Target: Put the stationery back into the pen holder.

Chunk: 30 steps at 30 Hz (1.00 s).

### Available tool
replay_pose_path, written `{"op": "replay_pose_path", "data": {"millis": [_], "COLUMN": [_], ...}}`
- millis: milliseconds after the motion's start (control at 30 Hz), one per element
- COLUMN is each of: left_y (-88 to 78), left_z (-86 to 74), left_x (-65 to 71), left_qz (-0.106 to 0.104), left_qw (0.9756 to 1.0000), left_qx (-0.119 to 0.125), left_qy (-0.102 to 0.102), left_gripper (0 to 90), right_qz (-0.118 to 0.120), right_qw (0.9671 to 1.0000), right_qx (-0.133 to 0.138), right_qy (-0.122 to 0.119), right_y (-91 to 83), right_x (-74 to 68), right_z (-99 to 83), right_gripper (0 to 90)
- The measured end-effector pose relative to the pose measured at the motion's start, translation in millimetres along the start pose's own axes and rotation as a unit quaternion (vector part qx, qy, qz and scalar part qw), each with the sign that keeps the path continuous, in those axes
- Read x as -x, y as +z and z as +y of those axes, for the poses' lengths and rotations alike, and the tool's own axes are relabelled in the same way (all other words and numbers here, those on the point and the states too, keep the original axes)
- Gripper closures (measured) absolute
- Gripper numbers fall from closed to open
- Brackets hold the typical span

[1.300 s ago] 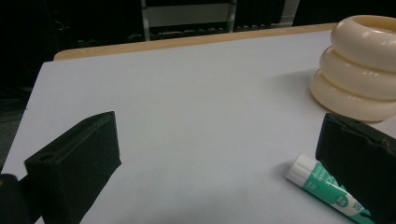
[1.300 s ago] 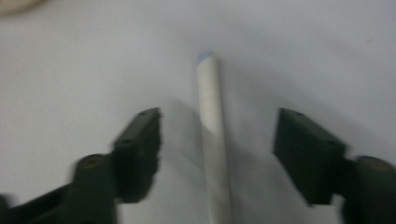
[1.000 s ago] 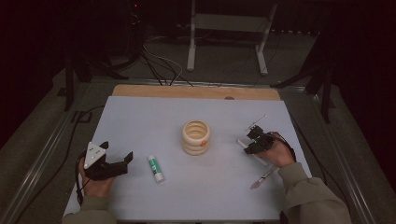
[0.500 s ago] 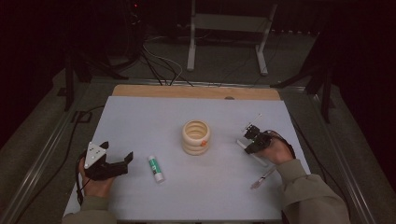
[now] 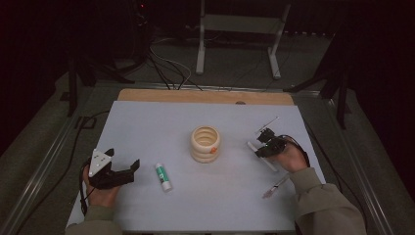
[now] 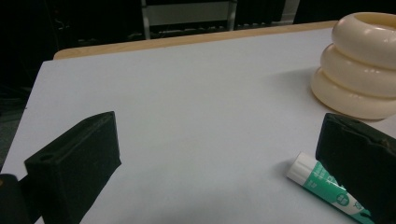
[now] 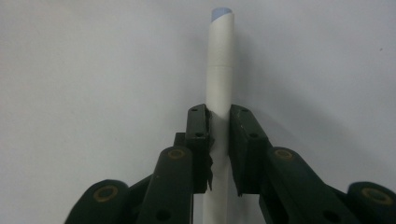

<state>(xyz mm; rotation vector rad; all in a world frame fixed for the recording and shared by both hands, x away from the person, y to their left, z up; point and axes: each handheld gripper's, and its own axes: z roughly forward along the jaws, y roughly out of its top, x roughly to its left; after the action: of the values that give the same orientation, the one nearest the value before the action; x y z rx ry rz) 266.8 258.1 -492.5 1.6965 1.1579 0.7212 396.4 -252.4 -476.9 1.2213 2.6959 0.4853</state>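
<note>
Right gripper view: the right gripper clamps a white pen at mid-barrel, likely for lifting. The left gripper rests open near a glue stick.

Left half of the surface: bare sheet from the far wooden edge down to the left gripper, wide room to pass.
Centre: the ring stack stands upright, the one tall obstacle; open sheet all around it.
Between left gripper's jaws: bare sheet, jaws wide apart; the glue stick lies flat just beside the right-hand jaw, near the ring stack.
Right side: the right gripper and its white pen take up the strip right of the ring stack, apart from it.
Near right: a thin pen lies flat by the right sleeve.
Near middle: clear sheet between glue stick and thin pen.
</note>
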Motion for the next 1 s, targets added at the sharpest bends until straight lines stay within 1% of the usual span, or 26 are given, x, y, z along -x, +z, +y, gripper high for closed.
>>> {"op": "replay_pose_path", "data": {"millis": [300, 467, 533, 667, 767, 1000], "left_y": [0.5, 0.8, 0.8, 0.9, 0.8, 0.4], "left_z": [-0.1, -0.1, -0.2, -0.3, -0.2, -0.1], "left_x": [0.1, 0.3, 0.3, 0.2, 0.3, -0.1], "left_qz": [0.000, 0.000, 0.000, 0.000, 0.000, 0.000], "left_qw": [1.0000, 1.0000, 1.0000, 1.0000, 1.0000, 1.0000], "left_qx": [0.000, -0.001, -0.001, -0.001, -0.001, 0.000], "left_qy": [0.000, 0.001, 0.000, 0.000, 0.000, 0.000], "left_gripper": [0.4, 0.4, 0.4, 0.4, 0.4, 0.4], "right_qz": [0.004, 0.005, 0.006, 0.006, 0.007, 0.008], "right_qw": [0.9993, 0.9978, 0.9966, 0.9941, 0.9915, 0.9867], "right_qx": [0.036, 0.064, 0.078, 0.105, 0.127, 0.161], "right_qy": [0.012, 0.016, 0.024, 0.027, 0.027, 0.023], "right_y": [-9.9, -16.8, -20.3, -27.2, -32.3, -41.4], "right_x": [-2.8, -5.8, -7.4, -10.9, -14.7, -24.3], "right_z": [3.1, 5.2, 6.0, 8.0, 10.2, 16.0], "right_gripper": [79.7, 79.7, 79.7, 79.7, 79.7, 79.7]}}
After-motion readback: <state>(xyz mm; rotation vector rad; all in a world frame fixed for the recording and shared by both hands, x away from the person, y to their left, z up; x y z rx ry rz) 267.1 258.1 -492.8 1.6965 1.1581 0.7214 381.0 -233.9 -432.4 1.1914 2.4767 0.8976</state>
